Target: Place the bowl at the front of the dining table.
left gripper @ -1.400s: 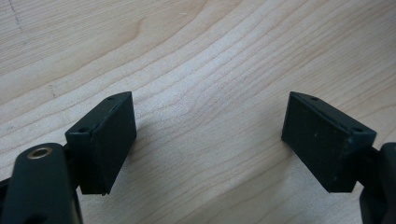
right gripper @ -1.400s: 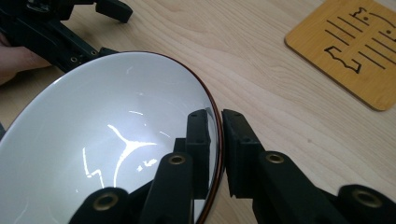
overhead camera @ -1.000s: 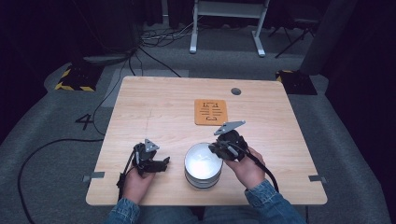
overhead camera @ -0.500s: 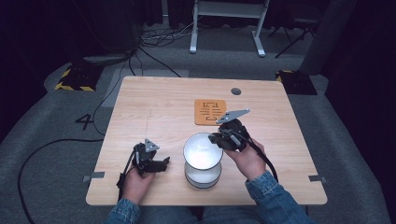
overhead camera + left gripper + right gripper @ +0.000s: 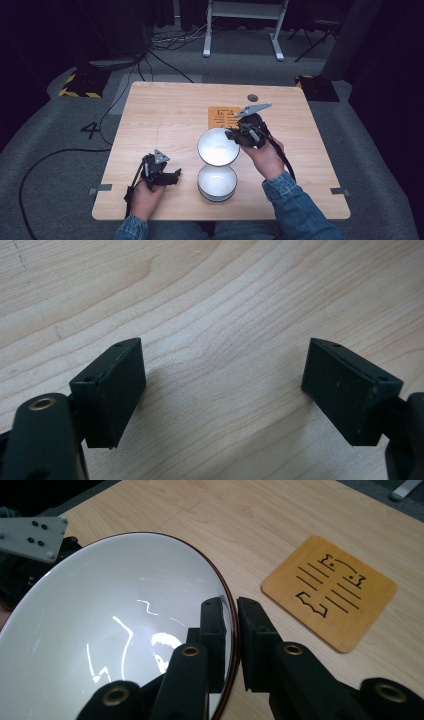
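Note:
My right gripper (image 5: 232, 135) is shut on the right rim of a white bowl (image 5: 218, 146) with a thin dark edge, holding it tilted above the table. In the right gripper view the jaws pinch that rim (image 5: 235, 615), one inside the bowl (image 5: 115, 630) and one outside. Just below it, near the front edge, another white bowl (image 5: 217, 182) rests on the table. My left gripper (image 5: 174, 176) lies low on the table to the left of that bowl. Its jaws stand wide apart (image 5: 222, 385) over bare wood with nothing between them.
An orange-brown square coaster (image 5: 223, 116) with black markings lies beyond the lifted bowl, also beside my right jaws (image 5: 329, 592). A small dark round disc (image 5: 252, 97) sits near the far edge of the light wooden table (image 5: 150, 115). Cables trail across the grey floor at left.
My right gripper has lifted the top bowl off the lower one and carried it up and toward the far side. The left gripper has stayed put.

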